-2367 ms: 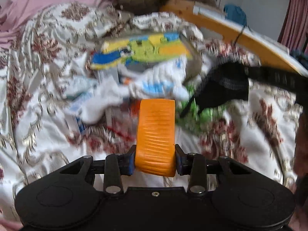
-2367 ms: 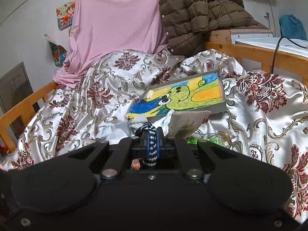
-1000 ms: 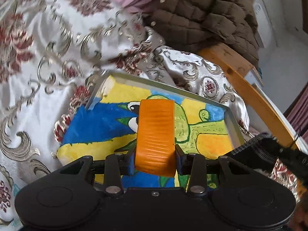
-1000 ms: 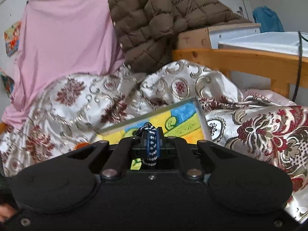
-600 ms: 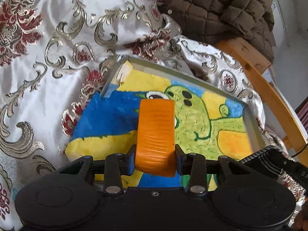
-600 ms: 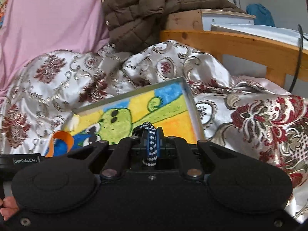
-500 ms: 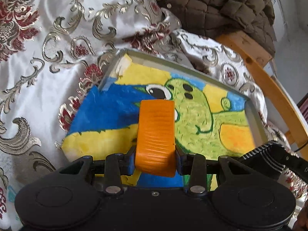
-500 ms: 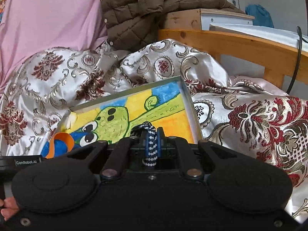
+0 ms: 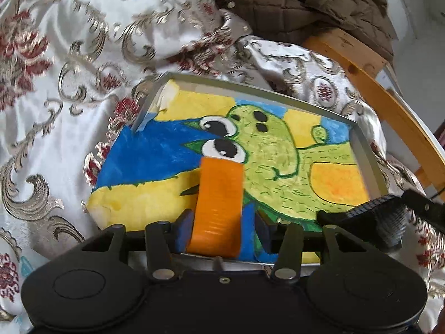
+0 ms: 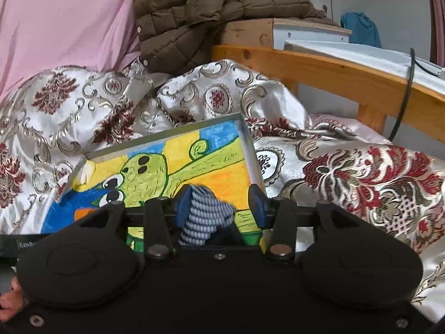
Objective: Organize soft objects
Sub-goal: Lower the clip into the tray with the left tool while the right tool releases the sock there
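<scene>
Both tongs are opening now: the left tongs (image 9: 219, 225) loosen around the orange band (image 9: 218, 206), and the right tongs (image 10: 219, 208), pressed together a second ago, free the striped sock (image 10: 205, 213) over the tray (image 10: 251, 150).

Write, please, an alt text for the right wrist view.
The right tool, jaws opening, lets go of a blue-and-white striped sock over a shallow box lined with a drawing of a green cartoon creature. The box lies on a floral satin bedspread; behind are a brown quilted jacket and pink cloth.
</scene>
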The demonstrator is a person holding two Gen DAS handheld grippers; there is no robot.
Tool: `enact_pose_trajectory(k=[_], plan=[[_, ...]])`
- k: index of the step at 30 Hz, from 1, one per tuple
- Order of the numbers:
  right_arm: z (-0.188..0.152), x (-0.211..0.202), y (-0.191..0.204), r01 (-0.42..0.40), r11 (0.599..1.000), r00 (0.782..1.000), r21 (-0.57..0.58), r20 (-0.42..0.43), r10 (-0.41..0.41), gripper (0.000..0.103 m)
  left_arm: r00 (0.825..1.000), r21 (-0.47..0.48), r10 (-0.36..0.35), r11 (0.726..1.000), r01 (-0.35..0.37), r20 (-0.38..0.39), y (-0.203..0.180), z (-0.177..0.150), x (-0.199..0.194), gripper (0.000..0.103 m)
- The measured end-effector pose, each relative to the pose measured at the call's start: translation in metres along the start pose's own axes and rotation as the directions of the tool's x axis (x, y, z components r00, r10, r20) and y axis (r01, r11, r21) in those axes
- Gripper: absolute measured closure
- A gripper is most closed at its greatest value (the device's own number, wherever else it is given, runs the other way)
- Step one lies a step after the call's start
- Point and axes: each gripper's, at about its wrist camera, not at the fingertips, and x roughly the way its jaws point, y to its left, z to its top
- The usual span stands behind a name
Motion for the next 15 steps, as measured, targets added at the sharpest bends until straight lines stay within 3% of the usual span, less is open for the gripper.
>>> enact_pose_trajectory(k=[7,12,15], plan=[[0.005,-0.028,-0.006,-0.033,0.999,0.999,0.018,0.033,0.032,0.048,0.999,-0.002,-0.004,1.000,0.004,0.034,-0.013,-0.001,-0.026,0.036],[0.013,-0.071,-0.007,-0.048,0.999,0.990,-0.015,0.134,0.050,0.014,0.991,0.010,-0.016,1.000,0.014,0.137,-0.028,0.002,-0.065,0.025],[0.016,-0.101,-0.009,-0.060,0.998,0.977,-0.037,0.201,0.066,0.004,0.976,0.012,-0.019,1.000,0.017,0.219,-0.035,0.000,-0.097,0.016]])
